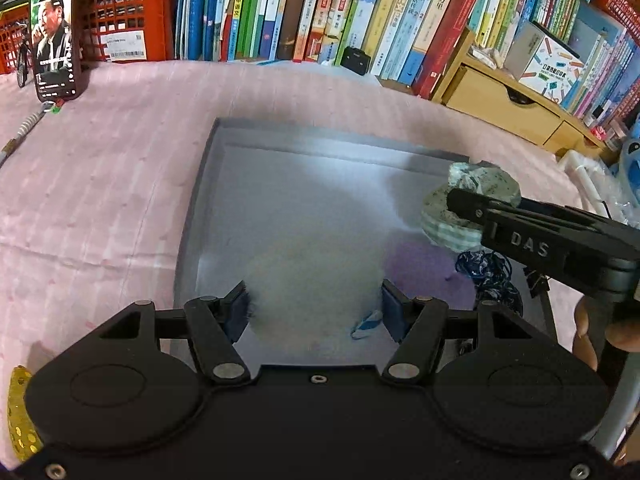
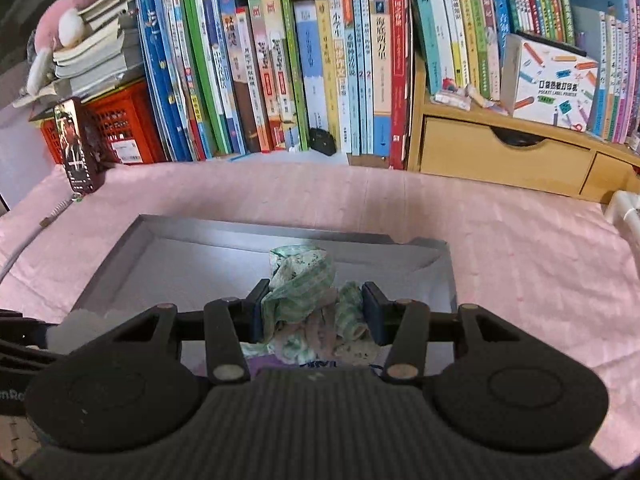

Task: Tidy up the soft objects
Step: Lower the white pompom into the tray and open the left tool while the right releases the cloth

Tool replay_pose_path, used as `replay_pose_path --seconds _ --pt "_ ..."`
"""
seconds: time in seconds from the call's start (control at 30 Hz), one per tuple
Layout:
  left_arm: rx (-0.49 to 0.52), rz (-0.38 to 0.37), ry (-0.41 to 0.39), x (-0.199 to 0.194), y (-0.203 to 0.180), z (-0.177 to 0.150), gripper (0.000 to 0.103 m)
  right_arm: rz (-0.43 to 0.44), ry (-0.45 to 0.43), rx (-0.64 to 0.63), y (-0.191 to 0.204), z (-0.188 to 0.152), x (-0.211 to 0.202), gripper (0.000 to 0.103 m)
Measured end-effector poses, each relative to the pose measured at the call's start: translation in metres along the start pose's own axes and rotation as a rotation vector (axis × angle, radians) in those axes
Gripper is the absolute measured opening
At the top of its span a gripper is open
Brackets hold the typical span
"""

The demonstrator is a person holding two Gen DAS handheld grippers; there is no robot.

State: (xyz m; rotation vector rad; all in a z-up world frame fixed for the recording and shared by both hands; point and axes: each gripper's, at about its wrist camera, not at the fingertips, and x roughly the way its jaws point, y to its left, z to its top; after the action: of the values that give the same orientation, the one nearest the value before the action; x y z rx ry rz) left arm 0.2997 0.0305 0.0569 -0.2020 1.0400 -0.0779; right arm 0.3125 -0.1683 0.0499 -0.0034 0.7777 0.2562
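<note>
A shallow grey tray (image 1: 208, 184) lies on the pink cloth. My left gripper (image 1: 314, 312) is shut on a white fluffy soft thing (image 1: 316, 280) held over the tray's near part. My right gripper (image 2: 312, 312) is shut on a bundle of green checked and floral cloth (image 2: 308, 296), above the tray (image 2: 120, 256). In the left wrist view the same bundle (image 1: 456, 208) sits in the right gripper (image 1: 460, 204) over the tray's right side. A purple soft piece (image 1: 428, 268) and a dark blue tangle of cord (image 1: 484, 268) lie inside the tray.
Books (image 2: 320, 72) line the back of the table. A phone (image 1: 54, 36) leans against a red crate (image 1: 128, 28) at the left. A wooden drawer unit (image 2: 504, 156) stands at the back right. A yellow dotted item (image 1: 18, 412) lies near the left edge.
</note>
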Motion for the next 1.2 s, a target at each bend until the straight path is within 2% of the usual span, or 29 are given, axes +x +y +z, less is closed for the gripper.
replay_pose_path --seconds 0.6,0.7,0.8,0.97,1.2 --pt "0.005 -0.031 0.037 0.009 -0.007 -0.001 0.062 -0.001 0.072 -0.009 0.003 -0.008 0.022 0.055" --pt "0.002 -0.047 0.04 0.005 -0.008 -0.001 0.062 0.004 0.071 -0.003 0.002 -0.007 0.021 0.062" --pt "-0.005 -0.058 0.034 0.001 -0.007 0.0 0.068 0.011 0.071 0.003 0.001 -0.006 0.018 0.073" --pt "0.012 -0.059 0.004 -0.012 -0.008 -0.001 0.075 0.016 0.062 -0.006 0.002 -0.006 0.012 0.077" --pt "0.05 -0.063 -0.048 -0.033 -0.011 -0.008 0.076 0.035 0.016 0.004 0.0 -0.002 -0.008 0.082"
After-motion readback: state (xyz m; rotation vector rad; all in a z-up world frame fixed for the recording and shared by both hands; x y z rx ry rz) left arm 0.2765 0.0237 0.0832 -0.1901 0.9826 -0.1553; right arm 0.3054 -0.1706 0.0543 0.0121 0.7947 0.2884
